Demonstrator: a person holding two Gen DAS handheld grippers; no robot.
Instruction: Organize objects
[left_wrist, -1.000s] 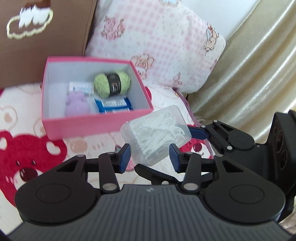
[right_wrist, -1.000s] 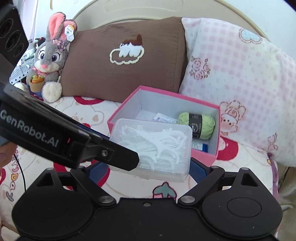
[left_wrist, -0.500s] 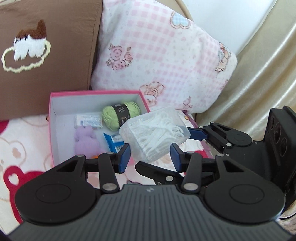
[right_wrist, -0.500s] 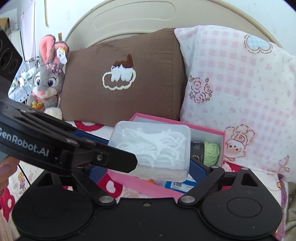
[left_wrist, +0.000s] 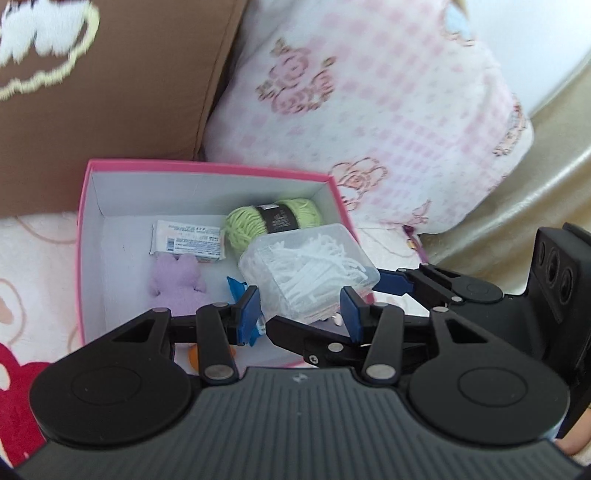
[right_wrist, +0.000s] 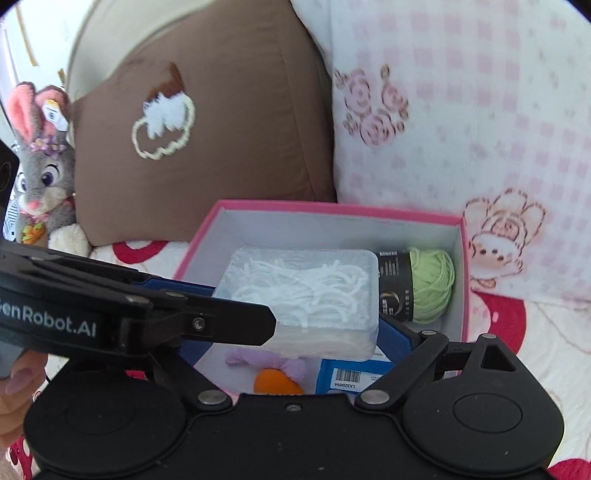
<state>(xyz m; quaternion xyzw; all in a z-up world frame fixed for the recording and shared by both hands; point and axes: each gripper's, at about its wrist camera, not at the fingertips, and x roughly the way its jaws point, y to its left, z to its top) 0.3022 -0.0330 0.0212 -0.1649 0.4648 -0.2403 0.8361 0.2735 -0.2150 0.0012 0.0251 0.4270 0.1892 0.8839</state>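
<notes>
A clear plastic case of white floss picks (left_wrist: 308, 273) hangs over the right part of the open pink box (left_wrist: 207, 168). My left gripper (left_wrist: 301, 314) is shut on its near end, a blue pad on each side. My right gripper (right_wrist: 295, 339) is shut on the same floss pick case (right_wrist: 303, 291), across its length; one right finger (left_wrist: 395, 282) shows at the case's far right corner. In the right wrist view a left finger (right_wrist: 221, 321) crosses the front of the case and hides the right gripper's left pad. The pink box (right_wrist: 332, 206) holds other items.
Inside the pink box lie a green yarn ball (left_wrist: 273, 221), a white packet (left_wrist: 188, 242), a purple plush (left_wrist: 177, 280), a blue packet (right_wrist: 354, 374) and an orange piece (right_wrist: 275, 382). A brown pillow (right_wrist: 207, 122), a pink checked pillow (left_wrist: 369, 103) and a plush rabbit (right_wrist: 40, 173) stand behind.
Both grippers have carried the floss pick case forward and slightly down, from in front of the pink box to over its inside. The grip on the case looks the same.
</notes>
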